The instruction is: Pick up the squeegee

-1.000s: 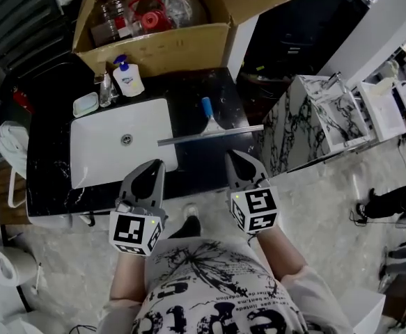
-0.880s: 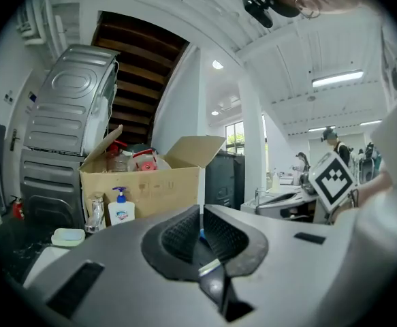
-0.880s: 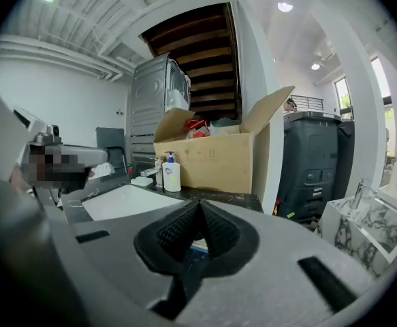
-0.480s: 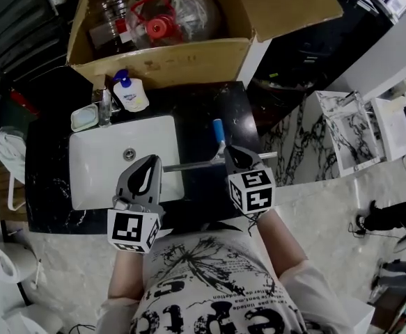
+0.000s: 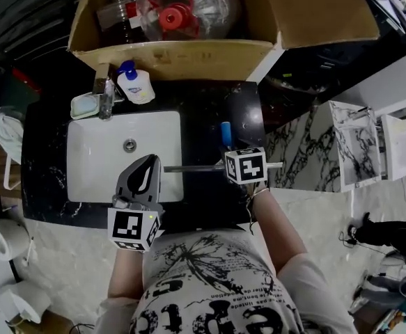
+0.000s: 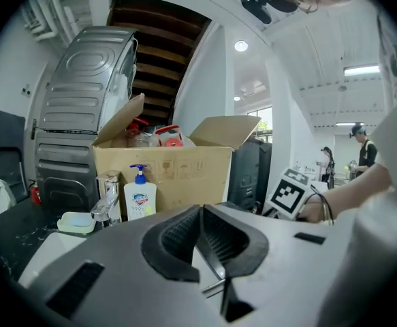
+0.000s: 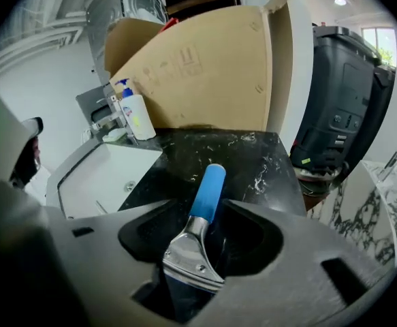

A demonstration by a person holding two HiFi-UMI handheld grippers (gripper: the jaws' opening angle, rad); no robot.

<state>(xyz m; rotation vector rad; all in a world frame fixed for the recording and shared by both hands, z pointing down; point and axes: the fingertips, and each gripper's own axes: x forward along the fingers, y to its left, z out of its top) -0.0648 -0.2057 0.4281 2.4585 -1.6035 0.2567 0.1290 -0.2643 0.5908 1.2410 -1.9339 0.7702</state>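
Observation:
The squeegee (image 5: 225,133) lies flat on the black countertop (image 5: 206,110) to the right of the sink, blue handle pointing away from me, long blade (image 5: 189,168) reaching over the basin's edge. My right gripper (image 5: 233,153) tips steeply down over it. In the right gripper view the blue handle and metal neck (image 7: 207,191) lie between its jaws (image 7: 208,216), which are opening and stand apart from the handle. My left gripper (image 5: 147,161) hovers over the sink's near right corner, shut and empty (image 6: 199,211).
The white sink (image 5: 98,165) fills the counter's left half, with a faucet (image 5: 105,92), soap dish (image 5: 84,106) and soap bottle (image 5: 134,85) behind it. An open cardboard box (image 5: 175,54) stands at the back. A marble-patterned cabinet (image 5: 359,152) stands to the right.
My right gripper has gone forward and down and tipped steeply over the squeegee's handle. The left gripper has advanced a little over the sink's edge.

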